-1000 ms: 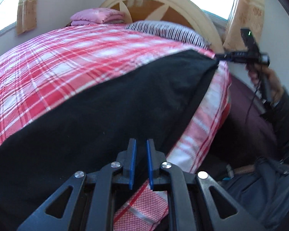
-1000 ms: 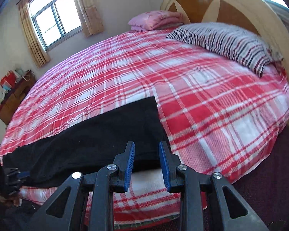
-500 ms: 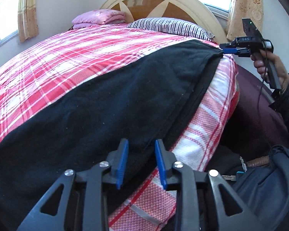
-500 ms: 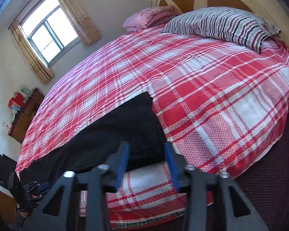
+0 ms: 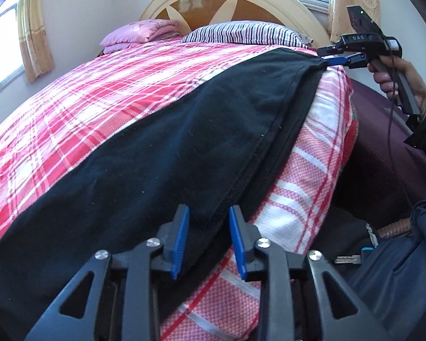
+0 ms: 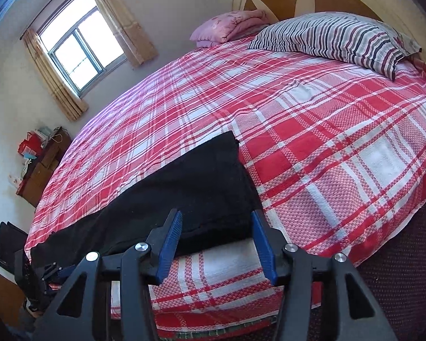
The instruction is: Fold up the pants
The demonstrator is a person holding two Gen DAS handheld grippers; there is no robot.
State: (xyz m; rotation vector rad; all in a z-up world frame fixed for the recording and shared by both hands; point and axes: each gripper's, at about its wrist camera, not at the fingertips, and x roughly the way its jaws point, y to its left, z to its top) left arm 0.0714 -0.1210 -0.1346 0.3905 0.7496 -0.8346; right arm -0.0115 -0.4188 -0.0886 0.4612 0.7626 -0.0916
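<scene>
Black pants (image 5: 162, 153) lie stretched along the near edge of a bed with a red and white plaid sheet (image 5: 79, 96). My left gripper (image 5: 208, 234) is open, its blue fingers straddling the pants' near edge without pinching it. In the left wrist view my right gripper (image 5: 336, 56) sits at the pants' far corner, held by a hand. In the right wrist view the right gripper (image 6: 217, 241) is open wide, just in front of the pants' end (image 6: 201, 187). The left gripper (image 6: 47, 275) shows at the pants' other end.
A striped pillow (image 6: 335, 38) and a folded pink blanket (image 6: 230, 25) lie by the wooden headboard (image 5: 230, 2). A dark purple carpet (image 6: 397, 255) lies beside the bed. A wooden cabinet (image 6: 39, 167) stands under a window (image 6: 76, 54). Dark clothing (image 5: 397, 270) is at the lower right.
Both grippers have opened: the left from nearly shut to apart, the right wider still. Both have drawn back slightly from the pants, which now lie flat on the bed.
</scene>
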